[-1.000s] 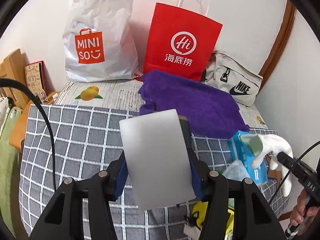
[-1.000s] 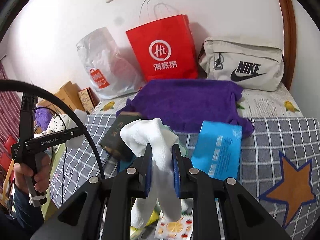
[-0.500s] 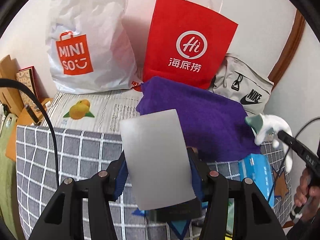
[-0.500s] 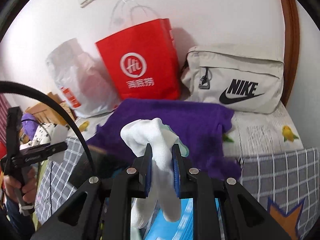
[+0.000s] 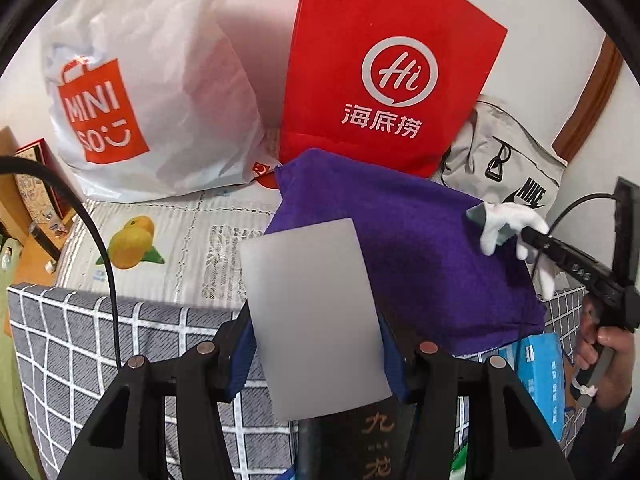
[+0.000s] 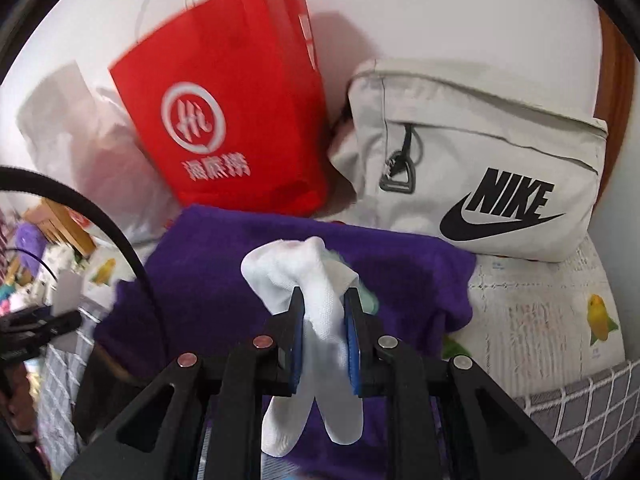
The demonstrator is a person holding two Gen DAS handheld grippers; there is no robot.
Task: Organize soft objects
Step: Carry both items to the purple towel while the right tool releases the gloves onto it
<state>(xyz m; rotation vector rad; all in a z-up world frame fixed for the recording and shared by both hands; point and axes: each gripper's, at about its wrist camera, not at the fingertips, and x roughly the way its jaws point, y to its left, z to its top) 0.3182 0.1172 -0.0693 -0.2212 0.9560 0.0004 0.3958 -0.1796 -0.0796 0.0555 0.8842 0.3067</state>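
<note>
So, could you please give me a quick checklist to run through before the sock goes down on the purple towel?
1. Right claw shut on the white sock: ok.
2. Sock positioned over the purple towel: ok.
3. Sock hanging clear, not touching the towel: cannot tell.
4. Towel top free of other items where the sock would land: ok.
5. Left claw firmly holding the grey card: ok.
6. Left claw out of the right claw's path: ok, it is well to the side.

3 bags [image 5: 388, 80], 1 purple towel [image 5: 420, 240], 2 white socks [image 6: 316, 320], 1 blue packet [image 5: 540, 380].
</note>
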